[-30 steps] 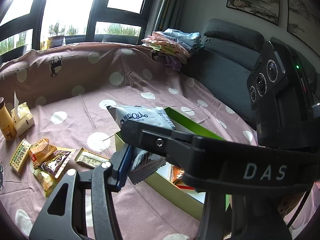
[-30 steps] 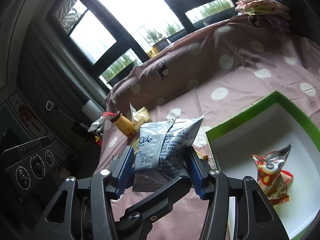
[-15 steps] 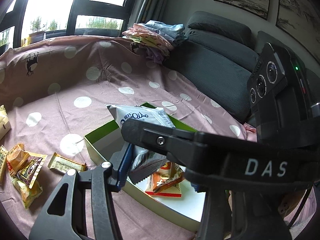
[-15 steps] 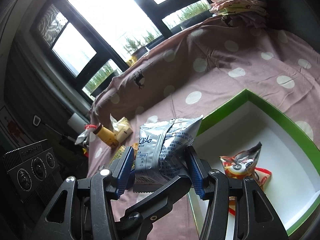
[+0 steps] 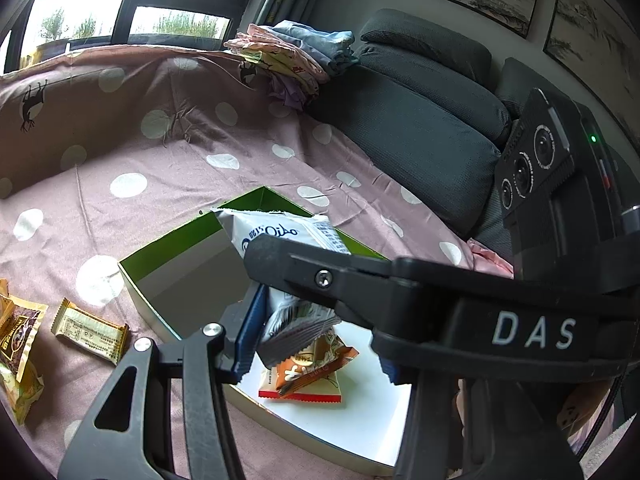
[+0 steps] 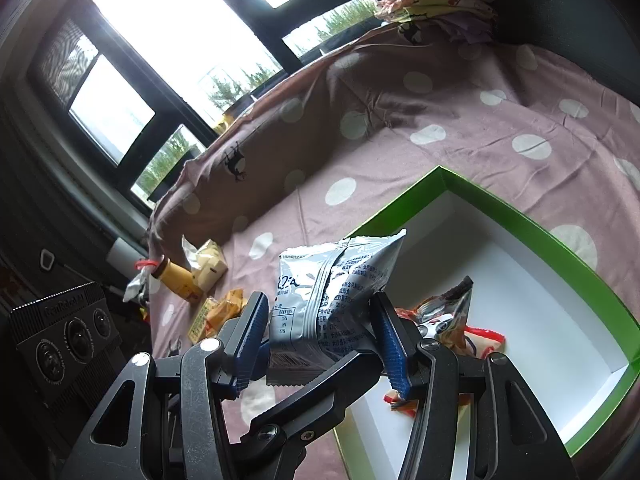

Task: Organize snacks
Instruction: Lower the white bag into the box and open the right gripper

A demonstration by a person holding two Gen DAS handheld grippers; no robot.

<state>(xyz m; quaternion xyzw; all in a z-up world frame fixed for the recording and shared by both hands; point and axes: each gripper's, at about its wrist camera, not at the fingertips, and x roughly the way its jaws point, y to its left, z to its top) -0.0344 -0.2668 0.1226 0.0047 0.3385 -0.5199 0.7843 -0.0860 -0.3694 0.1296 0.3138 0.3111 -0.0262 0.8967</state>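
Right wrist view, right hand-held gripper (image 6: 320,334) grasping silver "Oibo" snack bag (image 6: 334,300), "DAS" arm (image 5: 534,332) crossing.

The right claw's arm (image 5: 440,304) crosses the left wrist view, hiding the left claw's (image 5: 320,332) right finger and the middle of the silver packet (image 5: 280,232). The orange packet (image 6: 444,316) lies half behind the right claw's (image 6: 320,332) blue pad. The green box's (image 6: 560,236) near corner runs out of frame. The packet's print is too small to read.
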